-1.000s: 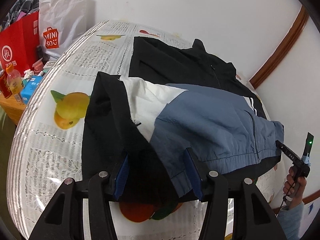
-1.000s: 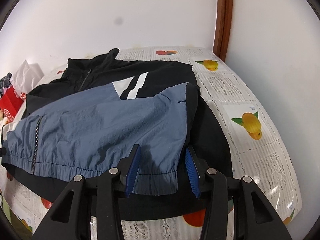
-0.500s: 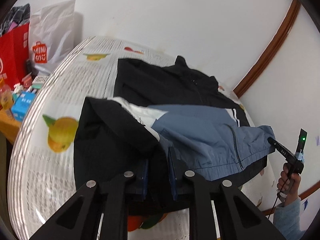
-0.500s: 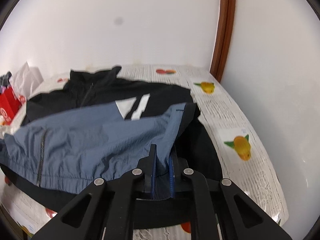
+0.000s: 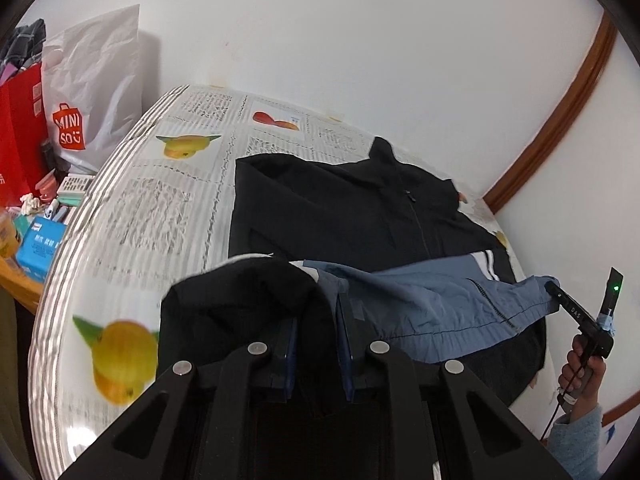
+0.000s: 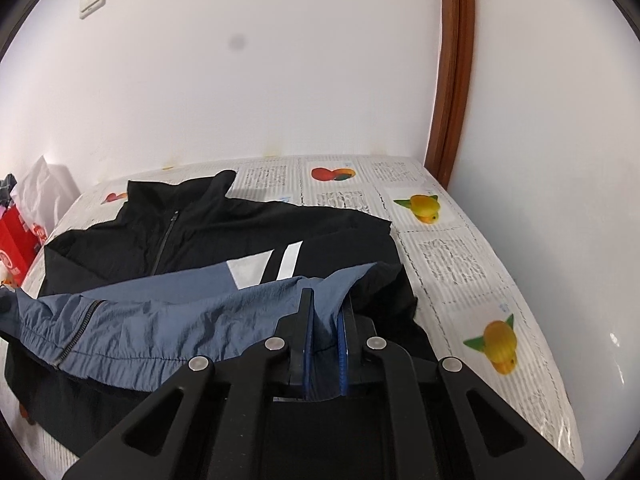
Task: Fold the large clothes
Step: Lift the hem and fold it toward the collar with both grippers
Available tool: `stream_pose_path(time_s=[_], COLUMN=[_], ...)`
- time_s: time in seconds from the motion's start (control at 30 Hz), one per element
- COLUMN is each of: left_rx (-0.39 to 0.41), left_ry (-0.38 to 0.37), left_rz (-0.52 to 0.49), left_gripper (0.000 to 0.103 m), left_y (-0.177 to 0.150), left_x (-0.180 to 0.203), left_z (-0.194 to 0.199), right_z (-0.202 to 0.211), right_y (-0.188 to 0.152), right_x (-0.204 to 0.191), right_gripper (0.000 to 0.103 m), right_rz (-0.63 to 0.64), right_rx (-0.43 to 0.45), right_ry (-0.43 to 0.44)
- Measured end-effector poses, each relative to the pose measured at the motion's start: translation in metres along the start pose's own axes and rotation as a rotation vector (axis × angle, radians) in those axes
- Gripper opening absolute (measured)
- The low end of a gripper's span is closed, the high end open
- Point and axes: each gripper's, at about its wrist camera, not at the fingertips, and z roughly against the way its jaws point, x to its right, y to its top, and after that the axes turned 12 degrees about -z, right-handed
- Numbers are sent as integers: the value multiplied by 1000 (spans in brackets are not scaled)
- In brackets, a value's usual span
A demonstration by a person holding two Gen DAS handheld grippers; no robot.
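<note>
A black, blue and white zip jacket [image 5: 344, 216] lies on the fruit-print tablecloth [image 5: 160, 208], collar toward the wall. My left gripper [image 5: 318, 312] is shut on the jacket's hem at the left corner and holds it lifted. My right gripper [image 6: 325, 312] is shut on the hem at the right corner of the jacket [image 6: 160, 320], also lifted. The blue lower part hangs stretched between the two grippers above the black chest. The right gripper [image 5: 560, 300] and the hand holding it show at the right of the left wrist view.
A white Miniso bag [image 5: 88, 92], a red bag [image 5: 20, 128] and small boxes [image 5: 40, 240] stand left of the table. White walls and a brown door frame [image 6: 452, 80] bound the far and right sides. The table's edge [image 6: 540, 320] curves close on the right.
Both grippers went from open around the hem to shut on it, then lifted it and carried it toward the collar. The blue part now hangs raised over the black chest.
</note>
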Motion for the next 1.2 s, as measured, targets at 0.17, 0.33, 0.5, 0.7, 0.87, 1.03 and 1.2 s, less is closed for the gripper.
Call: stream_pose_path(time_s=[0.17,0.33,0.5,0.7,0.87,1.03,1.2], left_rx=[-38,-65,-92,-58,13,0,-18], left_ry=[18,35,43,-22,49,96,115], left_rz=[20,18,27,-48,-205,-216,-219], left_gripper=[17,18,20,58,63,64,62], left_y=[10,18,23,26,17,-2,-27], left_x=[-7,-8,-8,13,42,41,39], left_z=[-27,-47,-61,-38,-2,9,15], right_z=[-30,-59,-80,-65,-19,5,-1], right_y=[5,8,7,8,2,-16,-46], right_x=[-1,3,8,6,5,-5,-23], right_gripper=[10,11,15,31,51,51,33], right_rz=[3,-15,-31,21,57,102,147], right_rx=[-28,-56,-81,-107,-48,-76,-147], right_ry=[0,3,-7,-1,39,115,149])
